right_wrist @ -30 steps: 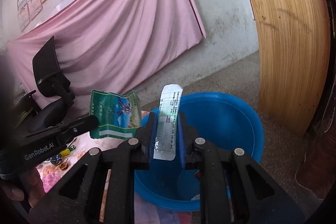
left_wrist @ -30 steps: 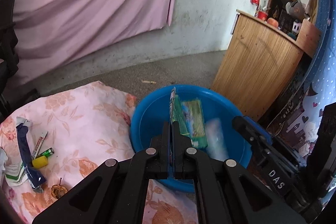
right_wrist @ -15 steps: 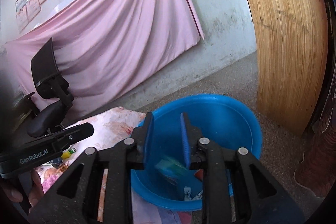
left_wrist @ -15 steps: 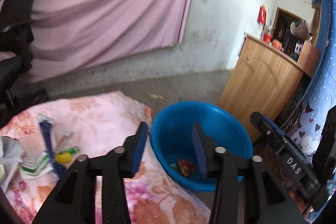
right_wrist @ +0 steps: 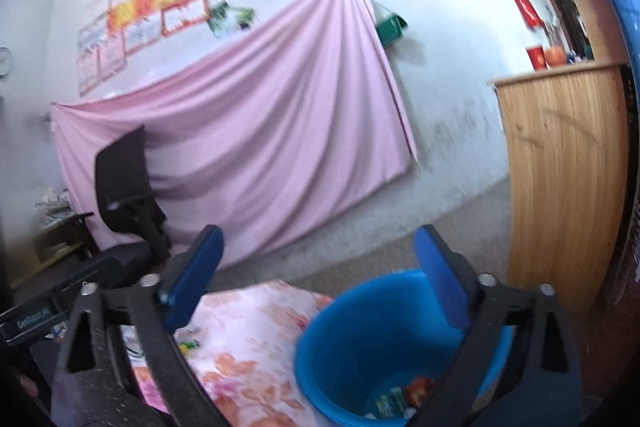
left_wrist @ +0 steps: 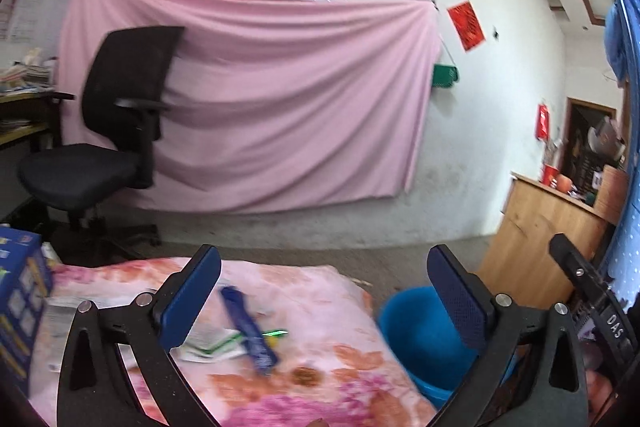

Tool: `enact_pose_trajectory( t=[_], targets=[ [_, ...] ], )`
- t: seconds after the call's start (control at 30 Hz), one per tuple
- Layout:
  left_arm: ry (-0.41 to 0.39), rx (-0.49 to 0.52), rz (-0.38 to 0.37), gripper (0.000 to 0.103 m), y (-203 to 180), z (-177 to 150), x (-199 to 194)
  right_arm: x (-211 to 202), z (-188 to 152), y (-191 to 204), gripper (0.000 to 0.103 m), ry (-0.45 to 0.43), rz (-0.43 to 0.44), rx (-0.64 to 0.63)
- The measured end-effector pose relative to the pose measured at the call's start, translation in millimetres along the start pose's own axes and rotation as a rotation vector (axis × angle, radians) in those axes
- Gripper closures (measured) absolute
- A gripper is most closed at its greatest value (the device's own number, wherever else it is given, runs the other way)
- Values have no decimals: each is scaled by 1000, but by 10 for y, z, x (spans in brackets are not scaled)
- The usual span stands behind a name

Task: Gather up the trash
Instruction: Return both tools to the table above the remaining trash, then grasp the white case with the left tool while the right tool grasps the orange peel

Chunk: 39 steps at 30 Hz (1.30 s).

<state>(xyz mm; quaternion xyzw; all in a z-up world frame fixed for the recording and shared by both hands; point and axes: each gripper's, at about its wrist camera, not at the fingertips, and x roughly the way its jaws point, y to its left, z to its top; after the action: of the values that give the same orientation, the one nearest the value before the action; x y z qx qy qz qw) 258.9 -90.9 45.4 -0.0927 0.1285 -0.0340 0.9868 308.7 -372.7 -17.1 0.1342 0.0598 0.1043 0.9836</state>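
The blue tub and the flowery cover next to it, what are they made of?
The blue tub looks like moulded plastic: even colour, smooth walls with a slight sheen. The flowery cover looks like soft printed cloth, matte and rumpled, probably cotton or similar.

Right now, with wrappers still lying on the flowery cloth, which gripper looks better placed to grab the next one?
Probably the left gripper. Its open, empty jaws face the blue wrapper and the white-green packet on the cloth. The right gripper, also open and empty, faces the blue basin.
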Motion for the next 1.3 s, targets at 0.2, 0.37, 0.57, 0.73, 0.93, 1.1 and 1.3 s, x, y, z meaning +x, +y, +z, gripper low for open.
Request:
enact_pose_trajectory(
  t=[0.2, 0.37, 0.57, 0.73, 0.93, 1.1, 1.3],
  targets=[
    [-51, -15, 82, 2, 355, -18, -277, -83, 23, 375, 0, -72, 78, -63],
    [-78, 10, 153, 2, 633, -83, -506, -102, -31, 736, 0, -110, 134, -122],
    [-71, 60, 236, 2, 928, -211, -746, -27, -147, 1082, 0, -92, 197, -153],
    [-44, 117, 265, 2, 1047, -366, -811, 85, -285, 1338, 0, -36, 240, -206],
    [23, 152, 259, 2, 1129, -561, -717, 237, -458, 1529, 0, 82, 251, -264],
    [131, 156, 224, 2, 1156, -592, -504, 403, -569, 1537, 0, 195, 228, -284],
    [269, 142, 231, 4, 1218, -643, -221, 657, -715, 1465, 0, 351, 206, -251]
  ],
)
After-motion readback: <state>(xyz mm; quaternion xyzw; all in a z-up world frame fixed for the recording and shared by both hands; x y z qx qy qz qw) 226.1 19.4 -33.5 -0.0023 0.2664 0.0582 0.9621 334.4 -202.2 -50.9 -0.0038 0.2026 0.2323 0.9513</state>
